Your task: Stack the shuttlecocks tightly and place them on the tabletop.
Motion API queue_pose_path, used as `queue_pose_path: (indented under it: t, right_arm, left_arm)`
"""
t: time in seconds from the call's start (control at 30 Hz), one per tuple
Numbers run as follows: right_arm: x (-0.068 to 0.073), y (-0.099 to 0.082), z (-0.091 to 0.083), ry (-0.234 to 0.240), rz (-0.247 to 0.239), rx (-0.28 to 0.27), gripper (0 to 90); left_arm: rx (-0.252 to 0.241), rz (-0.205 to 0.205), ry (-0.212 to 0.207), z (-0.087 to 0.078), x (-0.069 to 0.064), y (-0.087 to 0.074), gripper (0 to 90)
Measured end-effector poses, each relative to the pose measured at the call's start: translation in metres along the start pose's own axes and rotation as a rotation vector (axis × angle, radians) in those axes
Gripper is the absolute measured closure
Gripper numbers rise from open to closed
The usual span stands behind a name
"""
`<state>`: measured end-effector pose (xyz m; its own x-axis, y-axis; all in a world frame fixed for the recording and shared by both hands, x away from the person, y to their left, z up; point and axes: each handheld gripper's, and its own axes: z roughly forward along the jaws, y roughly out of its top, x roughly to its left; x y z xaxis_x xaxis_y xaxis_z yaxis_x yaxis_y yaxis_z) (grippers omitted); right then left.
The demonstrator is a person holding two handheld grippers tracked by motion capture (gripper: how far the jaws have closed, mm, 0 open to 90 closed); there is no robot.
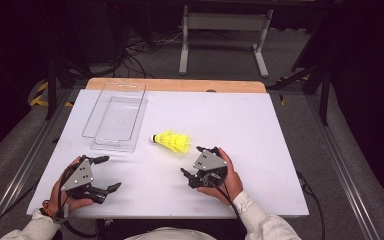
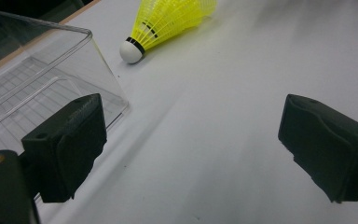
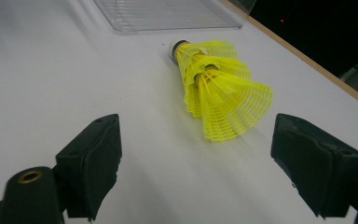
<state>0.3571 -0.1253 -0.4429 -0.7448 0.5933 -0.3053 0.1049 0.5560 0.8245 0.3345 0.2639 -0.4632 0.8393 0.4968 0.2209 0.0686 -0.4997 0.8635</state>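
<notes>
Approaching the shuttlecocks (image 1: pixel 171 140) — right gripper (image 1: pixel 191 161) nearer.
Both grippers are seen wide open and empty; the left gripper (image 1: pixel 103 174) is held near the tray (image 1: pixel 115 117). The nested yellow stack is laid on the table (image 1: pixel 260 150) just ahead of the right jaws — long axis level, cork end toward the tray.
</notes>
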Motion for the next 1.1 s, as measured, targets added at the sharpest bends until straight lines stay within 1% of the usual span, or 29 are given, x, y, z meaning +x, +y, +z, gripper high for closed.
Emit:
queue_pose_path:
  t: [0.07, 0.17, 0.4, 0.53, 0.6, 0.7, 0.8, 0.83, 0.9, 1.0, 1.1]
  right_arm:
    - [0.002, -0.001, 0.001, 0.003, 0.008, -0.005, 14.5]
    - [0.005, -0.003, 0.004, 0.006, -0.002, -0.012, 13.4]
    - [0.006, -0.007, 0.01, 0.018, 0.002, 0.004, 11.9]
    - [0.005, -0.008, 0.013, 0.033, 0.009, 0.013, 11.9]
    - [0.004, -0.007, 0.018, 0.042, 0.034, 0.02, 12.0]
    - [0.006, -0.006, 0.024, 0.048, -0.003, 0.034, 12.3]
    - [0.005, -0.005, 0.028, 0.053, 0.006, 0.044, 12.3]
    - [0.003, -0.005, 0.028, 0.047, 0.014, 0.045, 12.3]
    - [0.001, -0.004, 0.029, 0.052, 0.037, 0.04, 12.3]
    - [-0.002, -0.003, 0.031, 0.048, 0.047, 0.048, 12.3]
    - [-0.005, -0.002, 0.033, 0.061, 0.061, 0.056, 12.3]
  left_arm:
    - [0.0, 0.001, -0.001, 0.0, 0.0, 0.0, 8.6]
    - [0.001, 0.002, -0.001, 0.0, -0.001, 0.0, 8.6]
    - [-0.001, -0.001, -0.002, 0.0, -0.001, 0.0, 8.6]
    - [0.0, -0.002, -0.003, 0.001, 0.0, 0.0, 8.6]
    - [0.003, 0.0, -0.003, 0.002, 0.0, 0.0, 8.6]
    - [0.004, 0.003, -0.003, 0.001, -0.001, 0.0, 8.6]
    - [0.003, -0.001, -0.004, 0.002, 0.0, 0.0, 8.6]
    - [0.005, 0.002, -0.005, 0.002, -0.001, 0.0, 8.6]
    - [0.004, 0.003, -0.006, 0.002, -0.001, 0.0, 8.6]
    - [0.005, 0.001, -0.005, 0.002, 0.0, 0.0, 8.6]
    - [0.006, 0.001, -0.006, 0.003, 0.0, 0.0, 8.6]
